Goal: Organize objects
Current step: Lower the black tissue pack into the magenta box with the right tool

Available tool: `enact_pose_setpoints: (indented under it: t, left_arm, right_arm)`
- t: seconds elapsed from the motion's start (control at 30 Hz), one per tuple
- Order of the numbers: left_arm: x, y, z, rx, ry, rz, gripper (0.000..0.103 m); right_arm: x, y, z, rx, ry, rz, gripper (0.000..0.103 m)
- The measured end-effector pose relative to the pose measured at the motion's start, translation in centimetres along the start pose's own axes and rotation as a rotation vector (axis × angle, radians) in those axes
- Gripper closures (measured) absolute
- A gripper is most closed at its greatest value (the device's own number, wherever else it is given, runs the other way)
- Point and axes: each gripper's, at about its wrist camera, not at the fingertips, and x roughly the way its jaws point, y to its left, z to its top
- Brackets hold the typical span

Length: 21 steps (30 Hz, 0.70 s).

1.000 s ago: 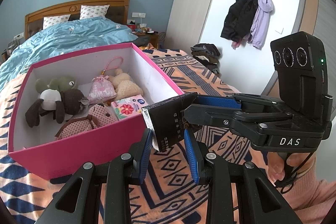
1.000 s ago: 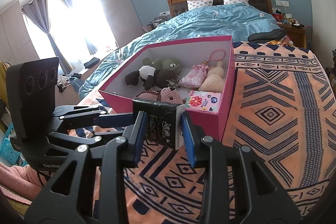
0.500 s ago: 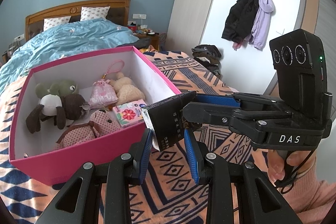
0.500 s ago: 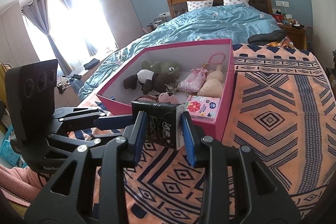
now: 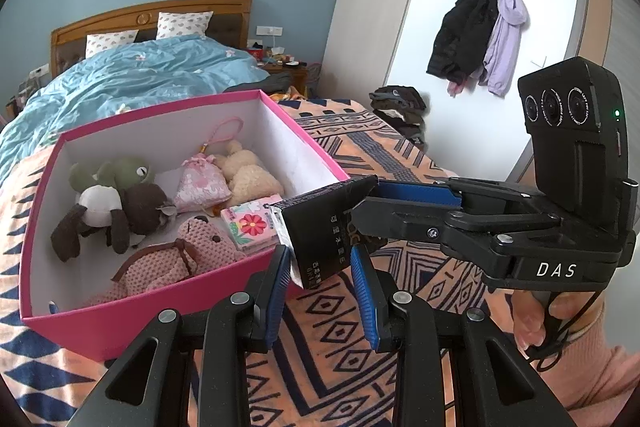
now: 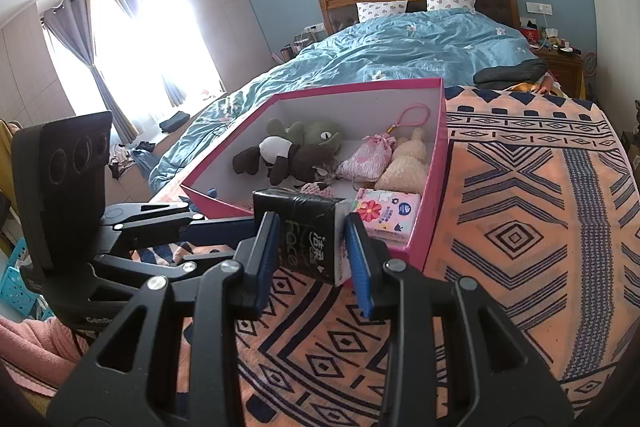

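Black tissue pack [image 6: 310,235]: clamped between the pads of the right tool [image 6: 312,247], just outside the pink box's [image 5: 160,301] near wall, long axis across the wall; left tool [image 5: 320,287] shut, empty, just beside the pack.

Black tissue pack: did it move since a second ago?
Yes, a little. The black tissue pack now sits slightly higher against the near rim of the pink box.

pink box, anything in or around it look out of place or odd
Only one thing: the black tissue pack is not in the pink box with the soft toys. It hangs tilted just outside the near wall, clamped by the right gripper, with the left gripper around its lower end. Nothing looks spilled or damaged.
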Motion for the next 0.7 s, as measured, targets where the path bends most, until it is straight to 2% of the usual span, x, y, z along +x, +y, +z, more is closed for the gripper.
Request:
enact_pose_setpoints:
  t: [0.7]
  left_arm:
    - [0.6,0.8,0.5,-0.009,0.003,0.01,0.072]
  right_arm:
    - [1.0,-0.3,1.1,-0.004,-0.003,0.0,0.066]
